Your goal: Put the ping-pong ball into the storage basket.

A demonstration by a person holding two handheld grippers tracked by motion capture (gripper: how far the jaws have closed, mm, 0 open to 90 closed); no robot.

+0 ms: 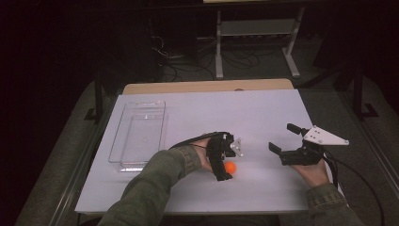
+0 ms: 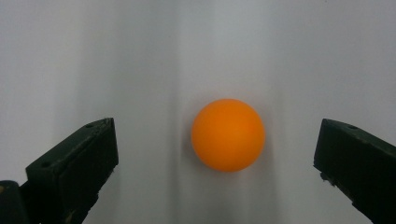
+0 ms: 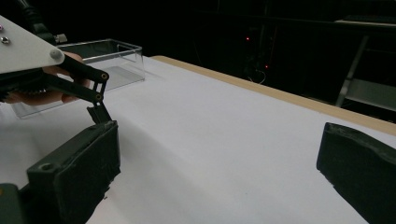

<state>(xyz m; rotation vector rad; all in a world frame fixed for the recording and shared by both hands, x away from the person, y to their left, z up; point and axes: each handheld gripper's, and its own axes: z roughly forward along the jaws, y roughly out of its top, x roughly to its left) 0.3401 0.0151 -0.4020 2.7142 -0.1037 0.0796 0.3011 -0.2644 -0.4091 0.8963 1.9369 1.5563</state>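
Orange ball (image 2: 228,135) sits on the white table top (image 1: 263,113), near the front edge, roughly centre; left gripper (image 1: 225,165) points down over it, jaws spread wide, ball lying between them in the left gripper view, touching neither jaw; right gripper (image 1: 282,140) held well apart to the right, low over the table, jaws spread with nothing between them; clear plastic tray (image 1: 139,134) stands on the left part of the table, well apart from the ball; in the right gripper view the tray (image 3: 100,58) sits behind the left gripper (image 3: 99,105); green sleeves enter from the bottom of the high view.
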